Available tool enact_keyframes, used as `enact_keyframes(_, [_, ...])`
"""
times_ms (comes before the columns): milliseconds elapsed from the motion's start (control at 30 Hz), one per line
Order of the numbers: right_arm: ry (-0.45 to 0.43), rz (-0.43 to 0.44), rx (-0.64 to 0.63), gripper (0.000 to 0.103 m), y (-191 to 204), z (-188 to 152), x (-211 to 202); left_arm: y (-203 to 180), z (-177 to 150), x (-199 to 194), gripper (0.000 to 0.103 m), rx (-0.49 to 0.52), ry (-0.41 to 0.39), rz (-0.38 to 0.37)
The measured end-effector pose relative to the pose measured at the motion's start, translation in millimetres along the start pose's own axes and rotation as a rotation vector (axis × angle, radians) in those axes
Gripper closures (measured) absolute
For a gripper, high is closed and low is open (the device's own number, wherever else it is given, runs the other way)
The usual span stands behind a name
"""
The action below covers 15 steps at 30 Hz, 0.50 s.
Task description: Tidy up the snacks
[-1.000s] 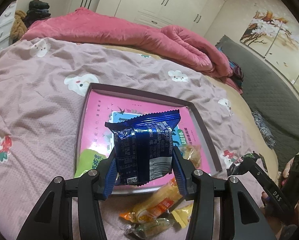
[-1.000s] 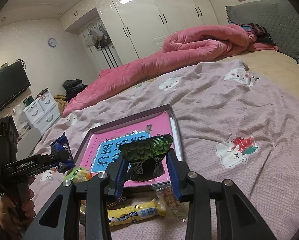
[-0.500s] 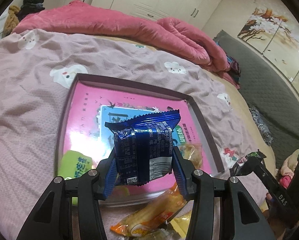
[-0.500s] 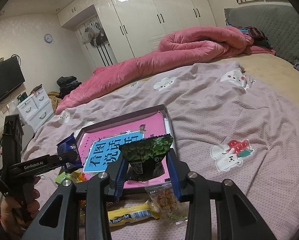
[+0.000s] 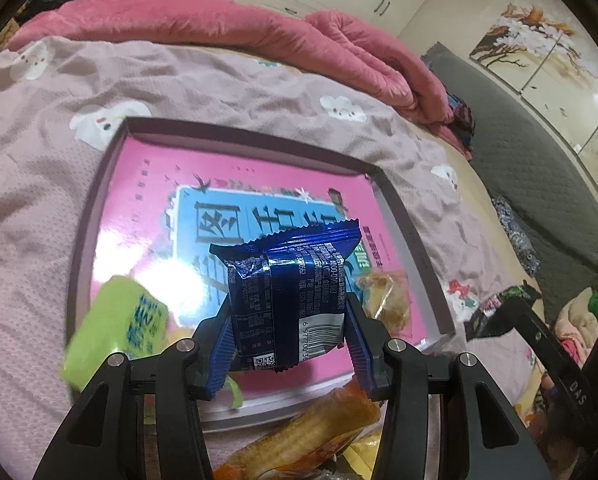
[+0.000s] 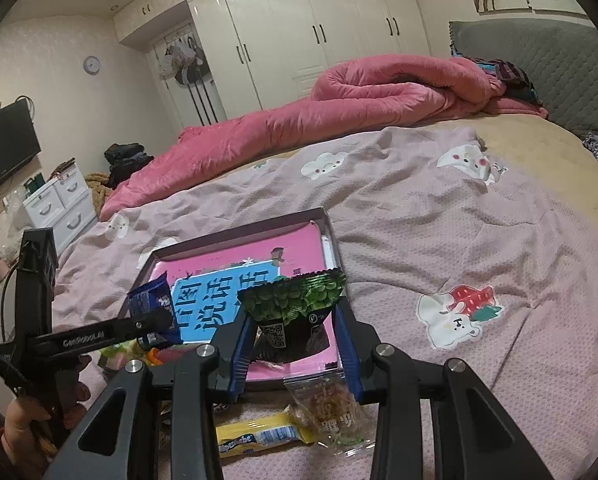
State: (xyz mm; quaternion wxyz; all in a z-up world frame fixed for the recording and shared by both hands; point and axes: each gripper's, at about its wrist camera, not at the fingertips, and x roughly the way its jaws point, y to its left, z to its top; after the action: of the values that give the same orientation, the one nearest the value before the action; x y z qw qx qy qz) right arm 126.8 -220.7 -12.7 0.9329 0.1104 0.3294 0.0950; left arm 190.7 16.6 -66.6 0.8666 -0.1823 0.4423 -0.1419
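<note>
The left gripper (image 5: 287, 344) has dropped closer over the tray (image 5: 399, 200), jaws pinching the blue packet (image 5: 287, 296) above its near edge. The right gripper (image 6: 295, 354) hovers nearby, clamping the green packet (image 6: 295, 312). Release looks next.

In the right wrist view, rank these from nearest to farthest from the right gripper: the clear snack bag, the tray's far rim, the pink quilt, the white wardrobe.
1. Clear snack bag: on the bedspread just below the right gripper.
2. Tray far rim: ahead, mid-bed.
3. Pink quilt: across the bed's far side.
4. White wardrobe: against the back wall.
</note>
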Motion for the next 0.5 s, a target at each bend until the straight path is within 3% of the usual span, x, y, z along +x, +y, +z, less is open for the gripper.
enact_keyframes(500, [0.019, -0.019, 0.001, 0.064, -1, -1, 11, -4, -4, 11, 0.051, 0.027, 0.044, -0.034])
